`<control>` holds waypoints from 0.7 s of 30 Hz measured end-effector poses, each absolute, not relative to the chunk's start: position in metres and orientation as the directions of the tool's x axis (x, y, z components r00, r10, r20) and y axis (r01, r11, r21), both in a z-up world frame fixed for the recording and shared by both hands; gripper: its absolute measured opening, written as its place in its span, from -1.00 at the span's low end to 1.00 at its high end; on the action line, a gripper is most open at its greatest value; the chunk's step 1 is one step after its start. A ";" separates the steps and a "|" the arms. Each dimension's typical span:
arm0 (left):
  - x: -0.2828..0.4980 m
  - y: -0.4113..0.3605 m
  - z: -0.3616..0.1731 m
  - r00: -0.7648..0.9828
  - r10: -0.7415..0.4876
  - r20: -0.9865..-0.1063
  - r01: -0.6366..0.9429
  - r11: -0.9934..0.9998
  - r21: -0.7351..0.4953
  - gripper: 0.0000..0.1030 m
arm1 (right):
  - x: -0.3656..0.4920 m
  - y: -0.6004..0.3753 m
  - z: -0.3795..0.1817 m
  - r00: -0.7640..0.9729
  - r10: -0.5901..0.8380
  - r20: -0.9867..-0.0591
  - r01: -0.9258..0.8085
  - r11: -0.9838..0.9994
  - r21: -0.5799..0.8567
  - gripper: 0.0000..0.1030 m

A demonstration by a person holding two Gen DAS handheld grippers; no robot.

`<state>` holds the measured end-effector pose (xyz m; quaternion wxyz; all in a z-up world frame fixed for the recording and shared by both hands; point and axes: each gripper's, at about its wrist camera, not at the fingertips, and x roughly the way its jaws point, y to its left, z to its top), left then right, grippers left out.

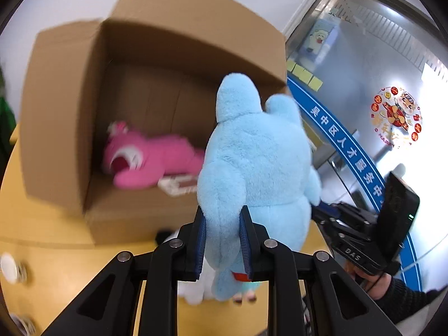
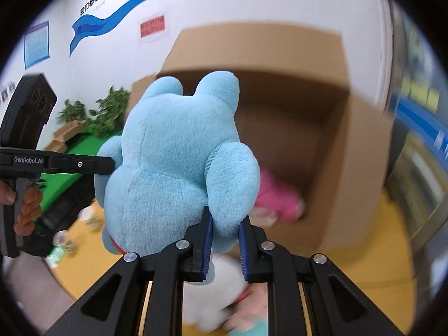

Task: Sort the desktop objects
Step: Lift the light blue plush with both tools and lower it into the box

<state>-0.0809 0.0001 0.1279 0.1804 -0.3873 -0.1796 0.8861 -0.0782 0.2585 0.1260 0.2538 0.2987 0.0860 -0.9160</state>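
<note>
Hand-held grippers: pair, both pinching one blue plush toy

Left hand-held gripper [image 1: 223,238]: blue pads pressed into a lower limb of the blue plush toy [image 1: 257,156]. Right hand-held gripper [image 2: 225,245]: pads likewise squeezed onto a lobe at the toy's other side. Toy: carried between the two, clear of the yellow worktop [image 1: 56,254], long axis running up and away from the fingers, ears foremost.

Cardboard box [image 1: 67,106]: on its side on the worktop, open mouth towards the cameras, lying just ahead of the toy; offset left in the left view, right in the right view. Neither hand looks clearly nearer. Contents: pink plush toy [image 1: 151,159] on the box floor, small packet beside it.

Judgement: the toy's ears-first axis already points at the opening.
</note>
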 end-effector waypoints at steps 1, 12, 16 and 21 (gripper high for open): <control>-0.095 0.007 0.132 -0.640 0.450 -0.623 -0.186 -0.877 -0.443 -0.57 | -0.088 0.260 0.130 -0.712 -0.389 -0.584 0.504 -0.863 -0.041 -0.70; -0.256 0.033 0.088 -0.592 0.391 -0.705 -0.122 -0.908 -0.402 -0.57 | -0.236 0.244 0.091 -0.744 -0.153 -0.651 0.360 -0.912 -0.198 -0.70; -0.313 0.027 0.035 -0.523 0.407 -0.749 -0.097 -0.902 -0.422 -0.57 | -0.297 0.232 0.048 -0.695 -0.078 -0.715 0.305 -0.932 -0.195 -0.70; -0.381 0.023 -0.007 -0.479 0.444 -0.757 -0.096 -0.884 -0.458 -0.58 | -0.354 0.216 0.008 -0.666 0.043 -0.745 0.216 -0.944 -0.248 -0.71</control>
